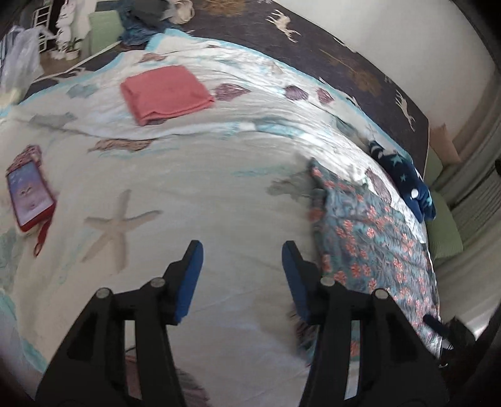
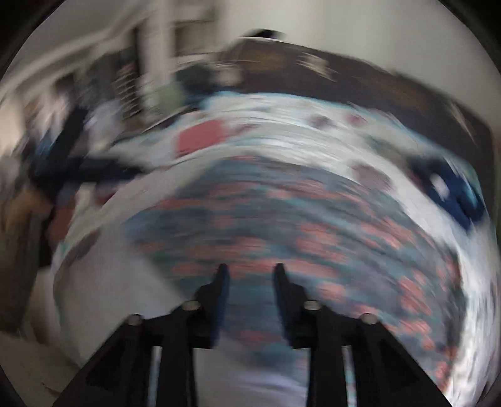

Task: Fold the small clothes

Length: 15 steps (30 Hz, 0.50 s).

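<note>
A floral garment (image 1: 369,238), teal with pink flowers, lies spread at the right side of the bed. A folded pink cloth (image 1: 166,94) lies at the far left. A dark blue starred garment (image 1: 404,181) lies bunched at the bed's right edge. My left gripper (image 1: 242,250) is open and empty over the pale bedspread (image 1: 219,194), just left of the floral garment. The right wrist view is heavily blurred. In it my right gripper (image 2: 249,269) is open over the floral garment (image 2: 281,225). The pink cloth (image 2: 200,136) and the blue garment (image 2: 457,191) show as smears.
A phone in a red case (image 1: 29,197) lies on the bed at the left. A dark deer-patterned blanket (image 1: 328,53) covers the far side. A clothes pile (image 1: 156,18) lies beyond it, a green cushion (image 1: 444,228) sits past the right edge.
</note>
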Tool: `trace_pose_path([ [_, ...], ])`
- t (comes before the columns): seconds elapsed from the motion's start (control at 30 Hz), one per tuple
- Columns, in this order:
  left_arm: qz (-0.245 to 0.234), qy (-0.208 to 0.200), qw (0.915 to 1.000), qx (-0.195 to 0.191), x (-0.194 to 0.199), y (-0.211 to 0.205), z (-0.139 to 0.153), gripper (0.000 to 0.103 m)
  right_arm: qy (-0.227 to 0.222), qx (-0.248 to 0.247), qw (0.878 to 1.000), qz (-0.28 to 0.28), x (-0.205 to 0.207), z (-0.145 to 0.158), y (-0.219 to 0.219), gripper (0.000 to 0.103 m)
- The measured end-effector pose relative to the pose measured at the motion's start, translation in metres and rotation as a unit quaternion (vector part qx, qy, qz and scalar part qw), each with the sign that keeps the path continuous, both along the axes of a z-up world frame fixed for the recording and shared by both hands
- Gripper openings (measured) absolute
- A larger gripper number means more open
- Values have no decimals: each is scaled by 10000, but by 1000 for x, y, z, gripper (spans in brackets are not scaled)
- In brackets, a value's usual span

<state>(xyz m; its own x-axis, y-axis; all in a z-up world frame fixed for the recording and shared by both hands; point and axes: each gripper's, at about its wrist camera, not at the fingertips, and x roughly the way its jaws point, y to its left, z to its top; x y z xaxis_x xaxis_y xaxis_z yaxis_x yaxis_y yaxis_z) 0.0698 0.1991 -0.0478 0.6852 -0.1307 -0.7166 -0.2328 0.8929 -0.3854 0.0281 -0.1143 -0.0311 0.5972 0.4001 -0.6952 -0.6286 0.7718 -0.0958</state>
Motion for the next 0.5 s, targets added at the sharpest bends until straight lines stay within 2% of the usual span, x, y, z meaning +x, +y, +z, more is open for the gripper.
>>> trace_pose_path([
  [0.03, 5, -12, 10000, -24, -3, 3, 1, 55, -226, -168, 9993, 252, -12, -4, 19, 51],
  [0.1, -28, -45, 10000, -24, -8, 8, 2, 56, -684, -517, 9940, 672, -35, -14, 58, 52],
  [0.2, -81, -93, 9999, -2, -14, 14, 5, 57, -884, -794, 9878, 1010, -48, -29, 91, 52],
  [0.37, -131, -156, 9998, -88, -16, 26, 4, 58, -1130, -1139, 9827, 922, -48, -47, 122, 52],
  [0.5, -232, -136, 9995, -189, -8, 32, -1, 58, -1337, -1500, 9781, 544, -33, -62, 143, 50],
])
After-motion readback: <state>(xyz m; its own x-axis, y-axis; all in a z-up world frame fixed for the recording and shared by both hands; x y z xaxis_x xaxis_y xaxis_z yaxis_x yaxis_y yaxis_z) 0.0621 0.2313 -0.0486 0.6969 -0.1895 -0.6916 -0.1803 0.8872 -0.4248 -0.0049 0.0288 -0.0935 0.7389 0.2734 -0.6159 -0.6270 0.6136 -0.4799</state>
